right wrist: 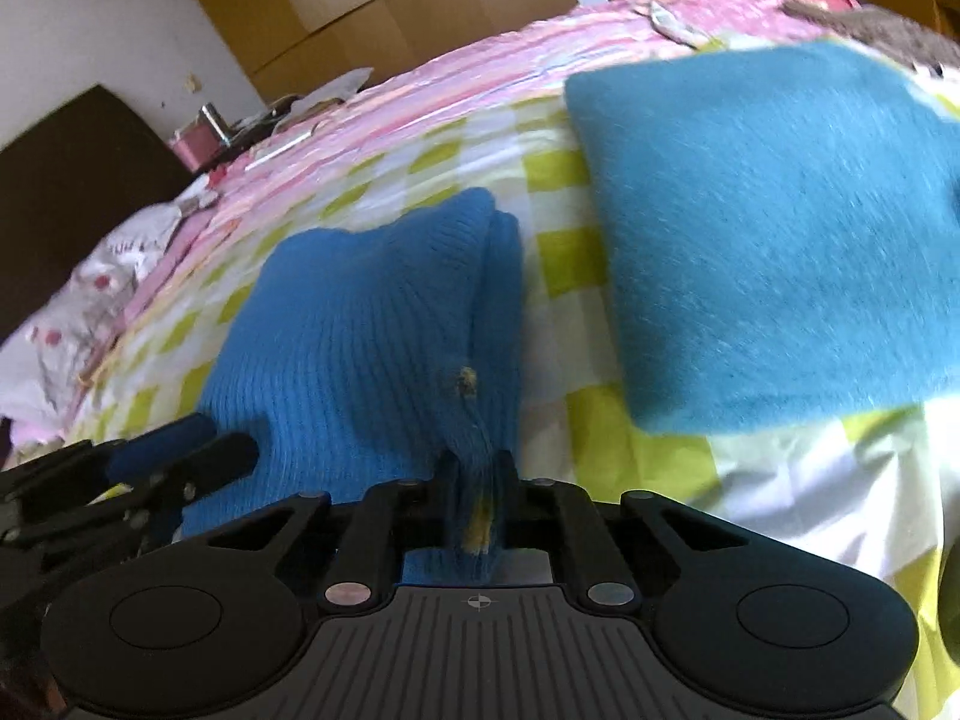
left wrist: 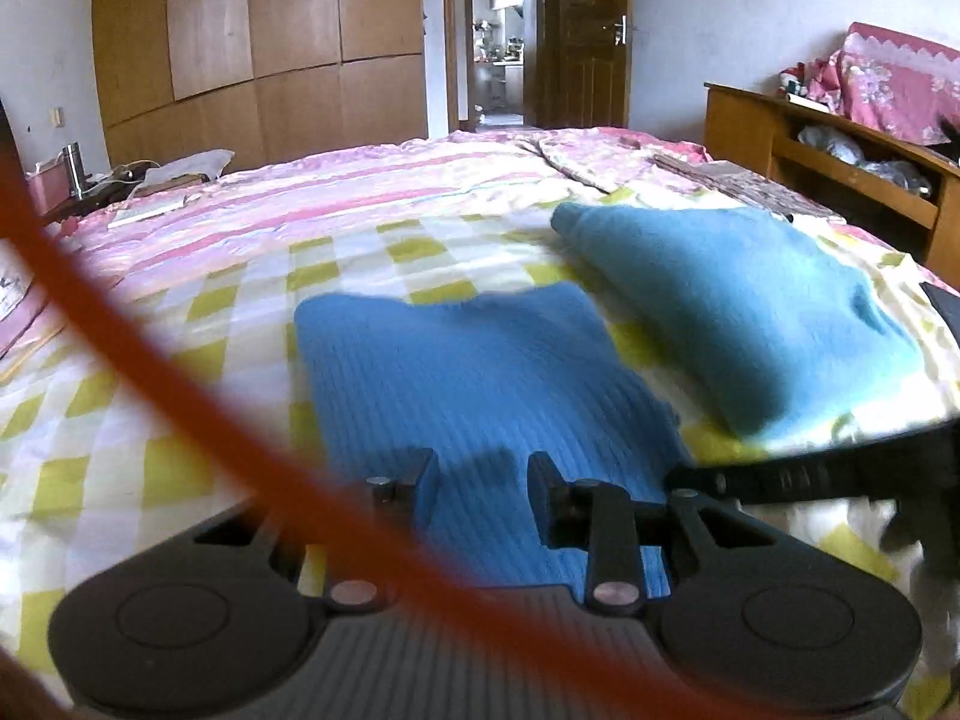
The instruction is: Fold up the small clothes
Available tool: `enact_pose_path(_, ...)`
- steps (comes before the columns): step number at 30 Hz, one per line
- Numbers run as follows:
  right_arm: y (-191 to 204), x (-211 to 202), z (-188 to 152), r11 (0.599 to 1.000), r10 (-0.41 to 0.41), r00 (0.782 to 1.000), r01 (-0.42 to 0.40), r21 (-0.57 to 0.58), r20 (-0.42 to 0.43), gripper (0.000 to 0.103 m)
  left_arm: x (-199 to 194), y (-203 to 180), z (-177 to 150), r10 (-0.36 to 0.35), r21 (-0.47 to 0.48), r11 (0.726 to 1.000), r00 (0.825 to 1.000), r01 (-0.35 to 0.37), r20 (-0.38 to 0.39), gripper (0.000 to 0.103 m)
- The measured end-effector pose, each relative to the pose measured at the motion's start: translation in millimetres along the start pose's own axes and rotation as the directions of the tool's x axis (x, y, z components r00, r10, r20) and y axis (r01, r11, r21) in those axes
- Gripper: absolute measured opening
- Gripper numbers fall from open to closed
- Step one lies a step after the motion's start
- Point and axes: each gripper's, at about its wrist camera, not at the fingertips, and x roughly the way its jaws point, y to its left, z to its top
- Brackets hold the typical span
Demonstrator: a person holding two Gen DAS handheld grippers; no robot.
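Left wrist view showed my left gripper at the bottom centre of the frame with its fingers spread apart, the near edge of the blue ribbed knit garment lying between them; whether the pads touched the cloth I could not tell. That garment lay flat on the green-and-white checked bedsheet, running from my fingers up toward the middle of the frame. A second piece, a folded teal sweater, sat to the right of it and higher in the frame, just beside it with a strip of sheet between. My right gripper reached in from the right edge, its tip at the right near corner of the ribbed garment. An orange cable cut blurred across the left of the frame.

Right wrist view had my right gripper at bottom centre, pressed together on a bunched fold of the blue ribbed knit garment, which rose from the pinch toward the centre. The teal sweater filled the upper right. My left gripper showed at the lower left, at the garment's near edge.
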Motion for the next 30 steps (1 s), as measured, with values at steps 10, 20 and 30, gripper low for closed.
enact_pose_path(10,-12,0,-5,0.997,0.071,0.997,-0.071,0.030,-0.003,0.009,59,-33,47,-0.031,0.053,0.998,0.999,0.031,-0.009,0.037)
enact_pose_path(20,-17,3,-4,0.995,0.101,0.995,-0.100,0.025,-0.022,0.009,102,-44,56,0.024,0.099,0.995,0.996,-0.015,-0.081,0.041)
enact_pose_path(30,-23,0,-1,0.988,0.140,0.990,-0.139,0.068,-0.007,0.019,68,-36,57,0.018,0.069,0.997,0.998,-0.015,-0.052,0.041)
